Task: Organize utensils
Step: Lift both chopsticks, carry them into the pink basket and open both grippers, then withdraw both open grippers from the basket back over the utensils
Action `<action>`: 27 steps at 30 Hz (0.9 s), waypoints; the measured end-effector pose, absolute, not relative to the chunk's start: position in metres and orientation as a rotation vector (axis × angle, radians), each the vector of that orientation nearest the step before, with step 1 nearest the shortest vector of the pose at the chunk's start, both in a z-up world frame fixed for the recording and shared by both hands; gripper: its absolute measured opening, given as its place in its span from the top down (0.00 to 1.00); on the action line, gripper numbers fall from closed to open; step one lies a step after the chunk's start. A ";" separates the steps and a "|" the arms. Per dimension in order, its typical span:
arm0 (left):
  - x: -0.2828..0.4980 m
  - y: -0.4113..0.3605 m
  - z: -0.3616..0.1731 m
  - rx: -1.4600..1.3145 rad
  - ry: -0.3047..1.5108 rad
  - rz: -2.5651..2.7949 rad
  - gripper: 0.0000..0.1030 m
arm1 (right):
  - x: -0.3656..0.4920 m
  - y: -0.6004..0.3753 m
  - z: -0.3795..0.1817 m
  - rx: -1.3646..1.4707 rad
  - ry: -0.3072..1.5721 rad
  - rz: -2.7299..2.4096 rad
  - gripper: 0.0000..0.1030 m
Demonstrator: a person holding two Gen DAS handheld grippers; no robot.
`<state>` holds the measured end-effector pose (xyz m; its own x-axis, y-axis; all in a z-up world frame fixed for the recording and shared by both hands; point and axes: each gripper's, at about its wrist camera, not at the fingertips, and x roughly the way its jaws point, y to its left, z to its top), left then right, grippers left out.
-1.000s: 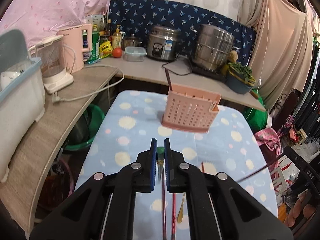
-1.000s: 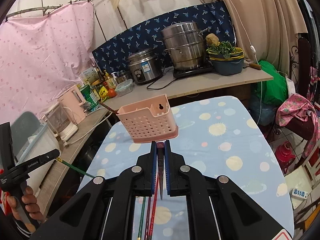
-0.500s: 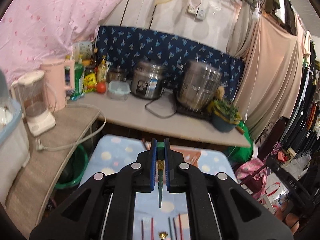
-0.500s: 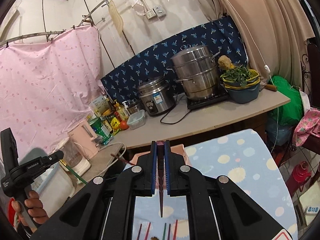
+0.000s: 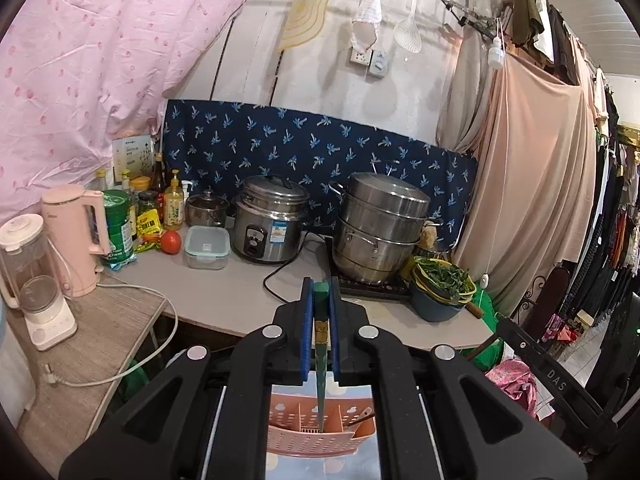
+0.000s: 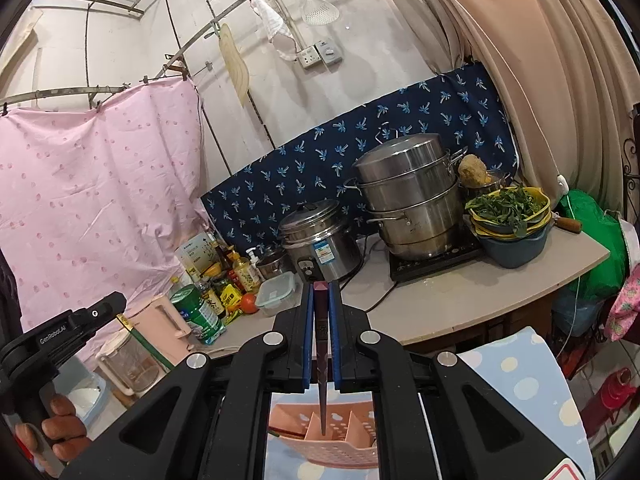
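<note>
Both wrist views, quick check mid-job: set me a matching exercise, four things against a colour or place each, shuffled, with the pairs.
Things:
1. Chopstick in the left gripper
2. Chopstick in the right gripper
3. Utensil basket
4. Tomato

Colour or place:
A. pink, on the dotted cloth below both grippers
B. dark maroon
C. green
D. on the counter beside a clear lidded box

Pairs: 1-C, 2-B, 3-A, 4-D

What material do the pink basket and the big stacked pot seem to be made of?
Pink basket: looks like moulded plastic, matte, with rows of punched holes and thin dividers. Big stacked pot: looks like stainless steel, brushed and shiny, with reflections on its tiers and lid.
</note>
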<state>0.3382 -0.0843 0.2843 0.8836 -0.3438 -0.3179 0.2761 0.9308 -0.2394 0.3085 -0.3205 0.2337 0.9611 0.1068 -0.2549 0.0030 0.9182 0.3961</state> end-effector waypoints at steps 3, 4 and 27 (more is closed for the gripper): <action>0.357 -0.095 0.270 -0.175 0.392 -0.317 0.93 | 0.328 -0.319 0.217 0.401 0.319 0.047 0.93; 0.362 -0.098 0.262 -0.168 0.403 -0.318 0.93 | 0.333 -0.319 0.210 0.398 0.336 0.047 0.93; 0.397 -0.113 0.163 -0.086 0.578 -0.262 0.67 | 0.355 -0.297 0.131 0.359 0.506 0.044 0.76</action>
